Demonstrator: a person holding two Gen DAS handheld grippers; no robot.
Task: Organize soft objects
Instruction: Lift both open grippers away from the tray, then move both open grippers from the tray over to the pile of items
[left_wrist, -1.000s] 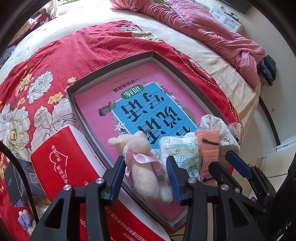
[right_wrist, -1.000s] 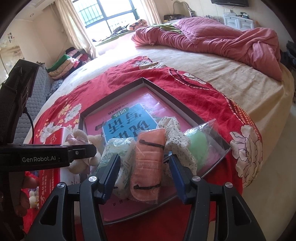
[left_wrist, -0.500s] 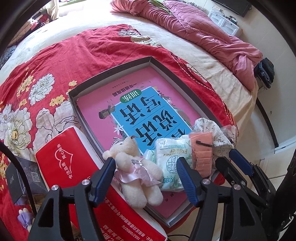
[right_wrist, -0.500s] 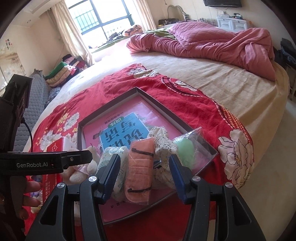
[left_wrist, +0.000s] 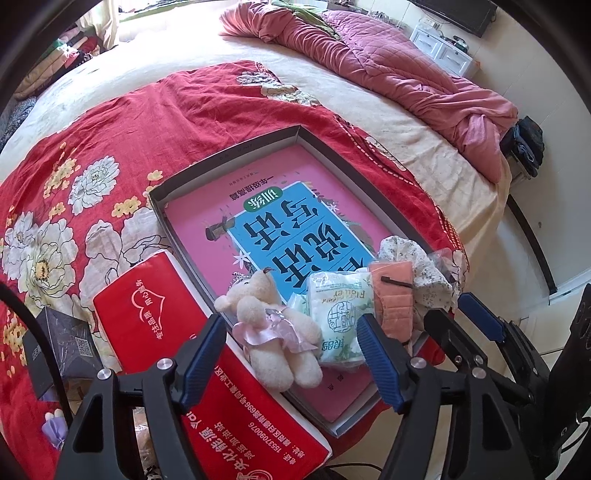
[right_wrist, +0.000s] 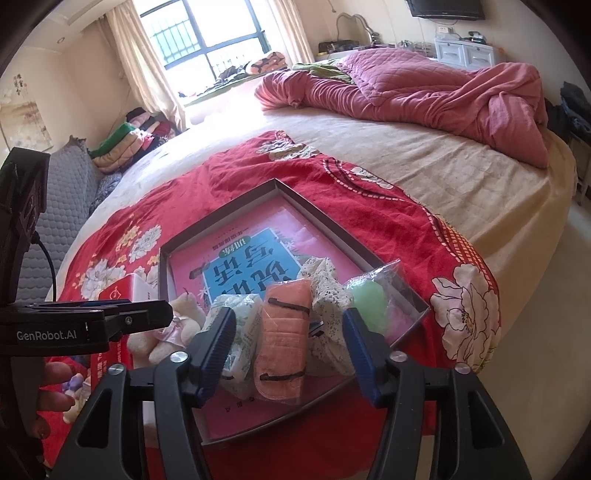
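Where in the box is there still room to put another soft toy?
The far half of the box is free: bare book cover up to the far walls. The near end is crowded: teddy bear, tissue pack, orange cloth, flowery cloth and green bag lie packed side by side.

A second ago the left tool (left_wrist: 291, 358) was clamped on the teddy bear (left_wrist: 275, 334); now its jaws are opening and stand clear on both sides, and the bear lies free at the near edge of the tray (left_wrist: 229, 155). The right tool (right_wrist: 288, 354) is opening too, its fingers parting from the orange cloth pack (right_wrist: 282, 339).
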